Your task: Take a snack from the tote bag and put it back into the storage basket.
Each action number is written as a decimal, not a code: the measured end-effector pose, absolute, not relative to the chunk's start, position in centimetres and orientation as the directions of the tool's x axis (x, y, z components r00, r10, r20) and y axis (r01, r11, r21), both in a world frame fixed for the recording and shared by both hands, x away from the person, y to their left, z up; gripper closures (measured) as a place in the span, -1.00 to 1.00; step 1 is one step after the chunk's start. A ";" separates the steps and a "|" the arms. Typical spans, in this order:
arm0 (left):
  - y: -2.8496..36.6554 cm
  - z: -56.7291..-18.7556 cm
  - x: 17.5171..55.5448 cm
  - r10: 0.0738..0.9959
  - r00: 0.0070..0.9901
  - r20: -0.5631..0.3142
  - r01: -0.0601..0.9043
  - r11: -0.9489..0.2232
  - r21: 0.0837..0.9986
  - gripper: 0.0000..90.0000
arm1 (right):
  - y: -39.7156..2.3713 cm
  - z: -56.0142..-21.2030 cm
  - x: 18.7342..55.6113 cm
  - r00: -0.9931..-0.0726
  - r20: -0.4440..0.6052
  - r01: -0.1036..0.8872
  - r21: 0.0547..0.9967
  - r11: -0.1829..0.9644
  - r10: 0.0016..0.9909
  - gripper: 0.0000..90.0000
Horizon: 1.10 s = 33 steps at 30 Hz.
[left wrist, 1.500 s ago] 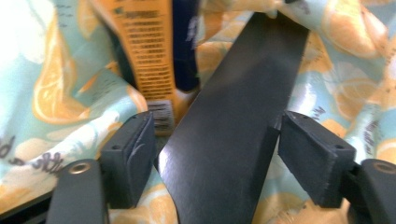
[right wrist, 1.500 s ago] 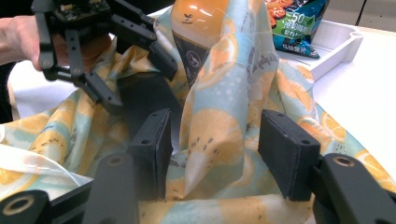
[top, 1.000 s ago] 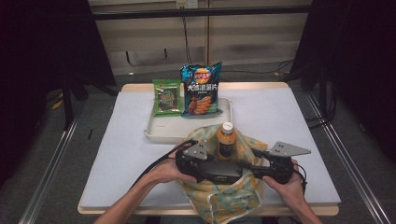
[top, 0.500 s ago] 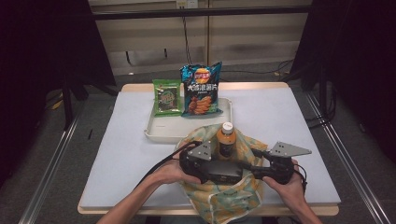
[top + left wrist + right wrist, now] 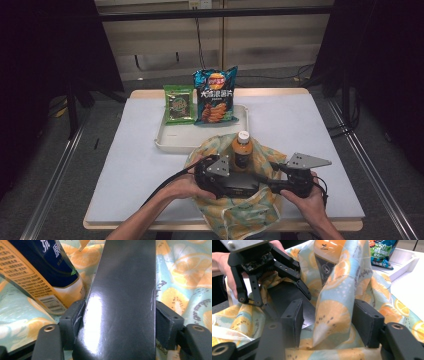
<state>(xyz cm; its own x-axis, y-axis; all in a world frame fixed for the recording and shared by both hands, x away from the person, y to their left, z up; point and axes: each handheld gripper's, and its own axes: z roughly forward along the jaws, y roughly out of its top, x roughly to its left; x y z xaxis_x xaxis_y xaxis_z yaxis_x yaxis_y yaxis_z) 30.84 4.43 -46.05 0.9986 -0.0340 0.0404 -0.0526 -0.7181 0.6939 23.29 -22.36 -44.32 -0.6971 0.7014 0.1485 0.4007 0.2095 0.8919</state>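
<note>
Left tongs (image 5: 120, 320) clamped on a flat black box (image 5: 125, 290), pads tight on both long edges. Since a second ago they've edged slightly toward 3 o'clock, so the box now sits further into the mouth of the fruit-print cloth bag (image 5: 250, 212), which lies at 6 o'clock on the worktop (image 5: 310, 125).

Right tongs (image 5: 330, 325) have just been closing. A fold of the bag's cloth is between the jaws, but the near pad isn't pressing on it yet, so call them open, no grip.

Orange-drink bottle (image 5: 243, 150) stands upright inside the bag at its 12 o'clock side, just beside the box's far end.

Read: box insertion is mid-way. Right side needs to actually pinch that fold and hold the mouth open, or the box will drag cloth in or bump the bottle.

Tray (image 5: 165, 142) at 12 o'clock of the bag holds the chips bag (image 5: 215, 97) and green snack packet (image 5: 179, 104), both untouched.
</note>
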 end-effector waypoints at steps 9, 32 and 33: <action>4.5 -45.7 30.7 -0.030 1.000 0.009 -0.028 -0.730 0.683 -0.04 | -22.4 -44.3 23.2 -0.703 0.149 0.405 0.888 0.219 0.696 0.11; 8.6 -43.6 30.8 0.034 0.997 -0.064 0.071 -0.628 0.775 -0.03 | -24.3 -42.9 22.1 -0.653 0.126 0.374 0.911 0.173 0.747 0.91; 8.6 -43.6 30.8 0.034 0.997 -0.064 0.071 -0.628 0.775 -0.03 | -24.3 -42.9 22.1 -0.653 0.126 0.374 0.911 0.173 0.747 0.91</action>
